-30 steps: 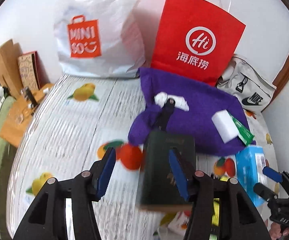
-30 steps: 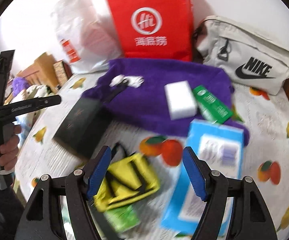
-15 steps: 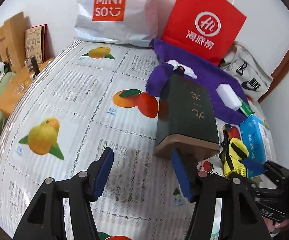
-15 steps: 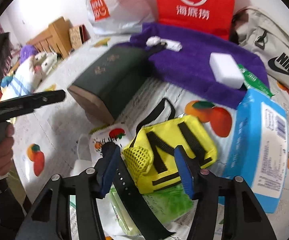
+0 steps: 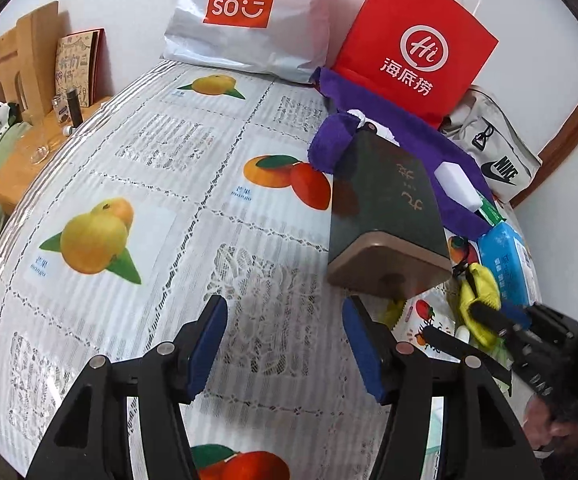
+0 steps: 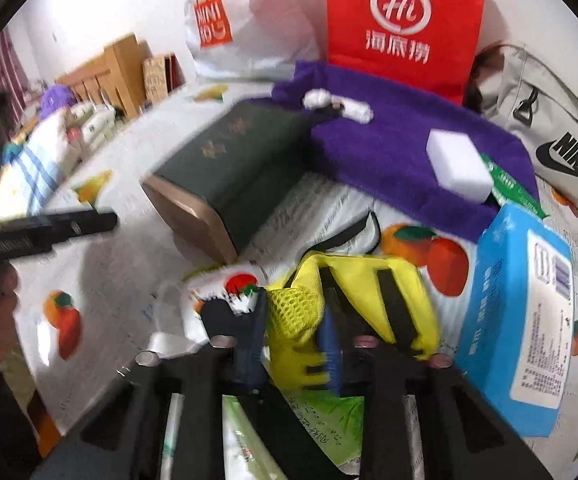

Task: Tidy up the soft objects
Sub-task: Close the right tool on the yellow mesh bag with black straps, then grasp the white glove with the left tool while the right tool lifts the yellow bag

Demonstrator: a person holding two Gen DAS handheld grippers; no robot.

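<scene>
My left gripper [image 5: 283, 344] is open over the fruit tablecloth [image 5: 137, 184], near the dark green box [image 5: 385, 204].

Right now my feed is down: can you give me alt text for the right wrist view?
The right gripper has just been closing and pinches the mesh corner of a yellow pouch on the fruit-print tablecloth. A blue tissue pack lies beside it, with a dark green box and purple towel behind.
</scene>
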